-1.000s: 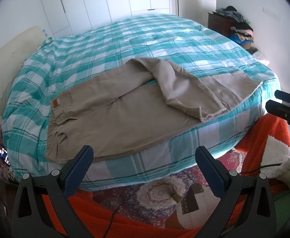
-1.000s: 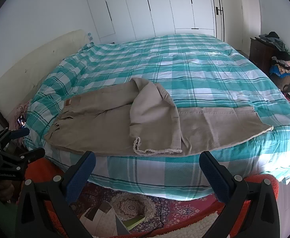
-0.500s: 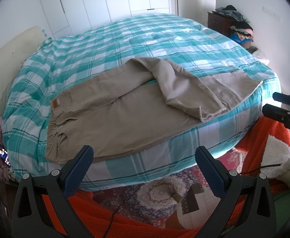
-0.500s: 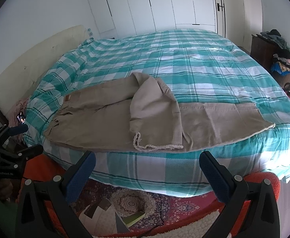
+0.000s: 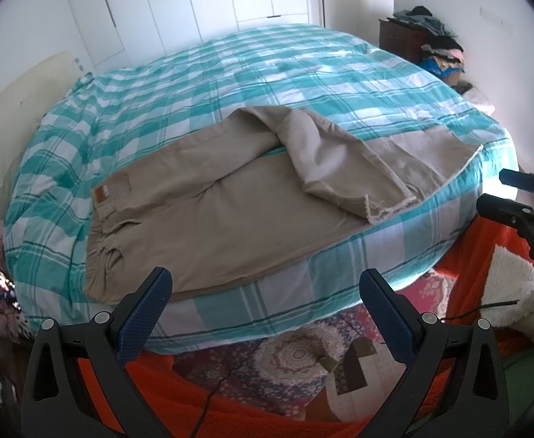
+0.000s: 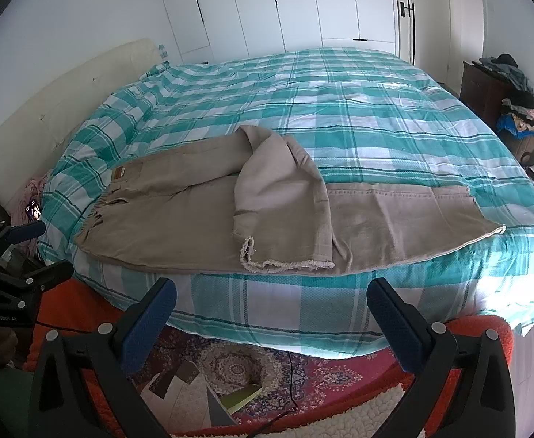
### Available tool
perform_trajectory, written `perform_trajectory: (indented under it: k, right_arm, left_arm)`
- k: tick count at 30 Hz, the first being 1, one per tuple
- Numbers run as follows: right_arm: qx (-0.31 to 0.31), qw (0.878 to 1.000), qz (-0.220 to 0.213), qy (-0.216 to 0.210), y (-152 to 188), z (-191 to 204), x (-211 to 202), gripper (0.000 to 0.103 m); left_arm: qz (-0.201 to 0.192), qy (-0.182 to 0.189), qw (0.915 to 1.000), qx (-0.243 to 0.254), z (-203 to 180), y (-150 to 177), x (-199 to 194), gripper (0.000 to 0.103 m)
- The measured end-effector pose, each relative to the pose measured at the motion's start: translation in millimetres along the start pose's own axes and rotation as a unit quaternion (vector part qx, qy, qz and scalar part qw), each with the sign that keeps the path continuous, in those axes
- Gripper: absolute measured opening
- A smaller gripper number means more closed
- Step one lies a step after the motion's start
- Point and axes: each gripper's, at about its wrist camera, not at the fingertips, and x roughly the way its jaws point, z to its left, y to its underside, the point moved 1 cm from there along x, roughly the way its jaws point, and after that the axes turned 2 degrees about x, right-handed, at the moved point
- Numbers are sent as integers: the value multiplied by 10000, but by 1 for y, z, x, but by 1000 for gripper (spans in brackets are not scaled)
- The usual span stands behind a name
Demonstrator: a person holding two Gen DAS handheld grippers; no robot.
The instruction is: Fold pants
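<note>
Nearest, at the bottom of the left wrist view: left gripper (image 5: 265, 288), blue-padded fingers (image 5: 144, 314) spread wide and released, nothing between them, above a patterned rug (image 5: 289, 357) and orange blanket (image 5: 230, 416). At the bottom of the right wrist view: right gripper (image 6: 272, 303), fingers (image 6: 395, 325) likewise spread apart and empty, held short of the bed's near edge; a green book (image 6: 243, 396) lies on the floor below. Each gripper shows at the side edge of the other's view. Next: bed (image 6: 340, 109) with teal-and-white checked cover, filling the middle of both frames. On its near edge: beige pants (image 5: 212, 215), waistband with brown patch (image 6: 119, 172) toward the left of the frame, one leg laid flat toward the right, the other leg folded back over it with its frayed hem (image 6: 285, 264) near the mattress edge. Neither gripper touches the pants. Farther: cream headboard (image 6: 48, 120) at the left, dark dresser (image 6: 486, 87) heaped with clothes at the right, white wardrobe doors (image 6: 303, 3) along the top.
</note>
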Motion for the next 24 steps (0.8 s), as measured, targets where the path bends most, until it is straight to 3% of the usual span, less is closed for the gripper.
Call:
perform_trajectory:
  k: [24]
  right_arm:
    - [40,9999,115,27,1,-3,7,103]
  left_arm:
    - [12,7,10000,-7,-1,2,2,102]
